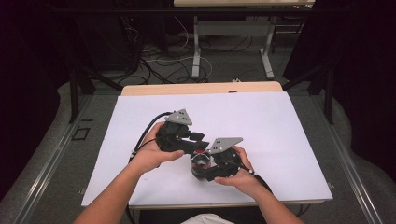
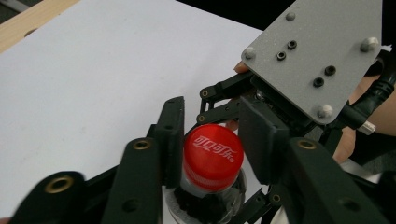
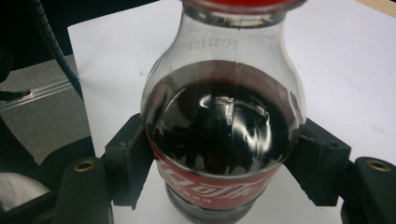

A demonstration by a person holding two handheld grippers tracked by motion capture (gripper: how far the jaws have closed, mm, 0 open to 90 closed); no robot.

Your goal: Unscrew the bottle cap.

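Observation:
A small cola bottle (image 1: 201,166) with dark drink, a red label and a red cap (image 2: 212,156) stands upright on the white sheet near the table's front. My right gripper (image 3: 223,158) is shut on the bottle's body (image 3: 224,126), with its pads (image 3: 128,156) pressed against both sides at the label. My left gripper (image 2: 212,151) comes from the left and above, and its fingers (image 2: 170,137) clamp the cap on both sides. In the high view the left gripper (image 1: 196,148) and right gripper (image 1: 205,172) meet at the bottle, each held in a hand.
The white sheet (image 1: 261,121) covers most of the wooden table (image 1: 201,87). The right gripper's grey plate (image 2: 308,56) sits close above the cap. Cables (image 1: 163,60) and another table's legs (image 1: 196,51) lie on the floor behind.

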